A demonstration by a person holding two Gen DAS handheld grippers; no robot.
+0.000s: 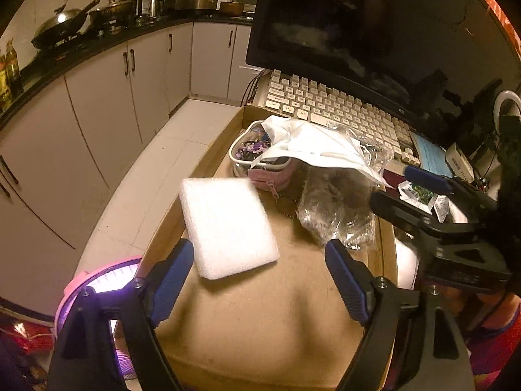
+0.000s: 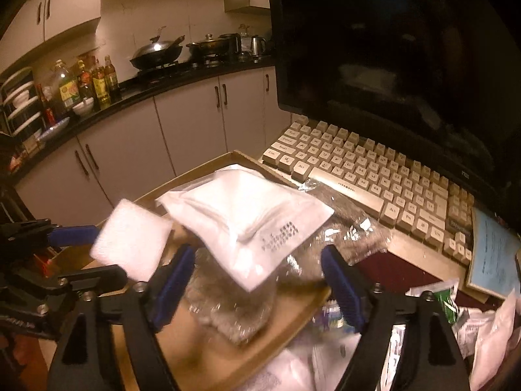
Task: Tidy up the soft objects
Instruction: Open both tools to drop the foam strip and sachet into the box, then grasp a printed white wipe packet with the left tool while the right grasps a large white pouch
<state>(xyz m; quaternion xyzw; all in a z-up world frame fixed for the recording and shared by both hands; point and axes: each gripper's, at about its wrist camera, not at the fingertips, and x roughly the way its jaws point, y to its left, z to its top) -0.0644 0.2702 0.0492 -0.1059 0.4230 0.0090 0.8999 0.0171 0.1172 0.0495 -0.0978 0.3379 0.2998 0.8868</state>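
Note:
A white foam pad (image 1: 228,224) lies slanted and motion-blurred on the brown cardboard tray (image 1: 260,325), just ahead of my left gripper (image 1: 260,251). Its blue-padded jaws stand wide and open, with no pad pressing the foam. A white plastic pouch (image 2: 247,215) rests on a crinkled clear bag (image 2: 234,303) in the tray. My right gripper (image 2: 257,257) is open below the pouch and pinches nothing. In the right wrist view the foam pad (image 2: 130,244) sits by the left gripper (image 2: 94,254). In the left wrist view the right gripper (image 1: 403,189) shows beside the pouch (image 1: 309,150).
A white dish of purple trinkets (image 1: 247,150) and a pink zip purse (image 1: 270,179) sit at the tray's far end. Behind stand a keyboard (image 1: 342,107) and a dark monitor (image 1: 374,32). Loose packets (image 2: 449,303) lie to the right. A pink round object (image 1: 97,280) is lower left.

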